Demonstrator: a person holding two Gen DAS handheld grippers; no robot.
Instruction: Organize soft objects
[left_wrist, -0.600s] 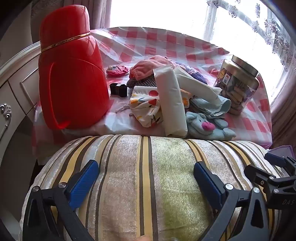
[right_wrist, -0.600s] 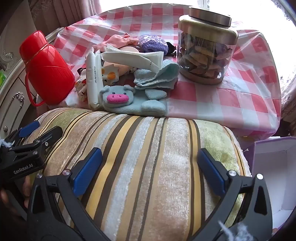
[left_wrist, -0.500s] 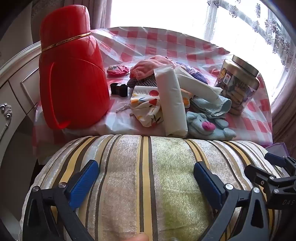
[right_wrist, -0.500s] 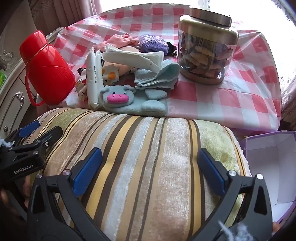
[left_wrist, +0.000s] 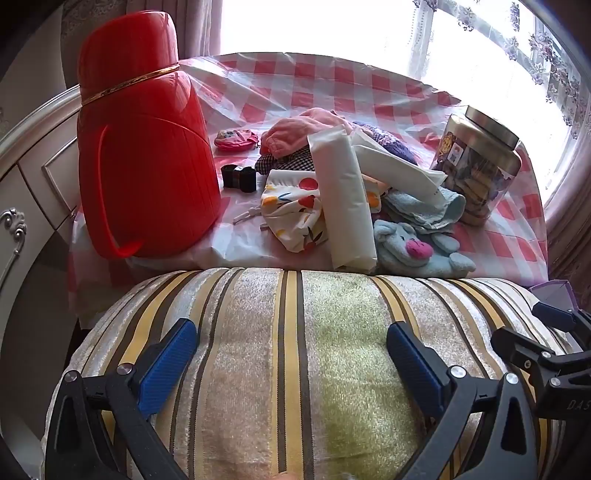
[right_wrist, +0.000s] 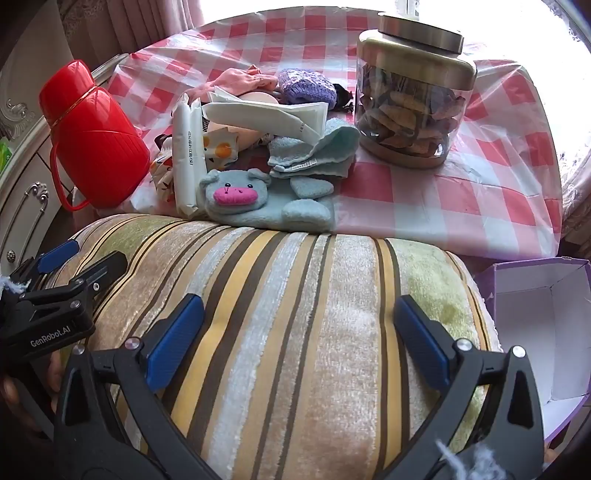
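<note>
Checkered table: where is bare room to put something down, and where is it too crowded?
Bare cloth lies on the checkered table in front of the cookie jar, toward the purple box, and behind the pile toward the window. The middle is crowded: the soft pile fills it from the red thermos almost to the jar.

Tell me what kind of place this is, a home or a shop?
Most likely a home, perhaps a living room: a table under a red checked cloth, a red thermos, a striped cushion and curtains at a bright window.

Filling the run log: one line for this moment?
left gripper: jaws wide over striped cushion | right gripper: same | soft pile: untouched on table
</note>
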